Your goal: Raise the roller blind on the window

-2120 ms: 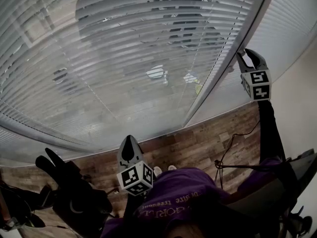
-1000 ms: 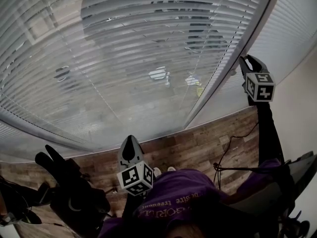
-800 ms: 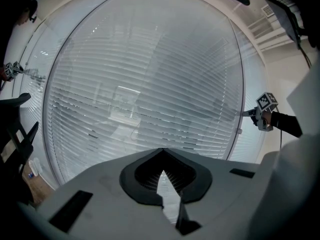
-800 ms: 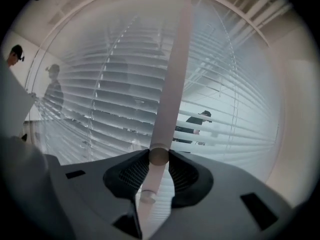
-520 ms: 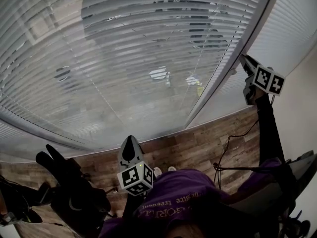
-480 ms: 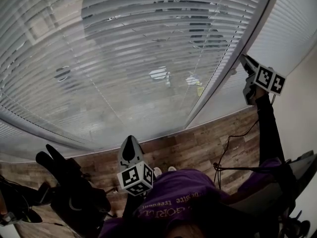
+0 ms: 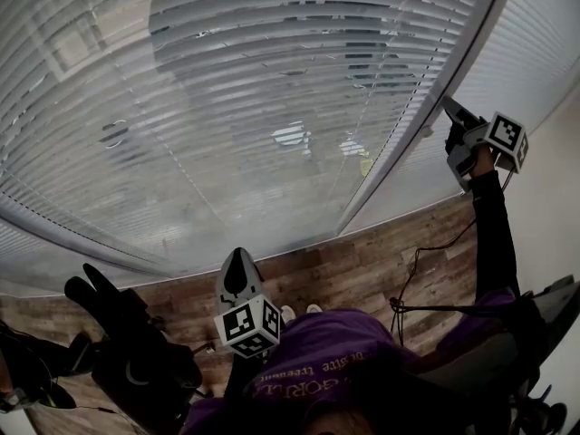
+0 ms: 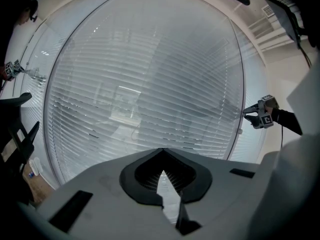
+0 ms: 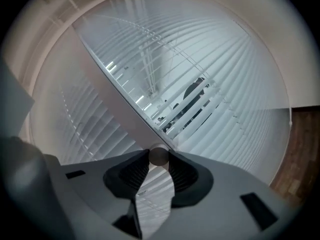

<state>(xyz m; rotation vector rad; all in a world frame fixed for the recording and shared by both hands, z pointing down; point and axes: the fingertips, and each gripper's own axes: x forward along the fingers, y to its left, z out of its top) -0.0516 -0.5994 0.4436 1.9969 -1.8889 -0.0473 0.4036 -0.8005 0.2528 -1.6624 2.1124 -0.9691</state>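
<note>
The left tool (image 7: pixel 237 263) is hovering low by the person's chest, its jaws pressing together on nothing, well short of the slatted blind (image 7: pixel 272 80). Farther out, the right tool (image 7: pixel 452 113) is reaching up to the window post (image 7: pixel 399 143), its jaws clamping a small round knob (image 9: pixel 159 155) there. The blind is hanging lowered, covering the glass beyond both tools.

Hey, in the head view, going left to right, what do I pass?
Dark bulky object → left tool, shut → black cable → right tool, shut on a small round knob.
</note>
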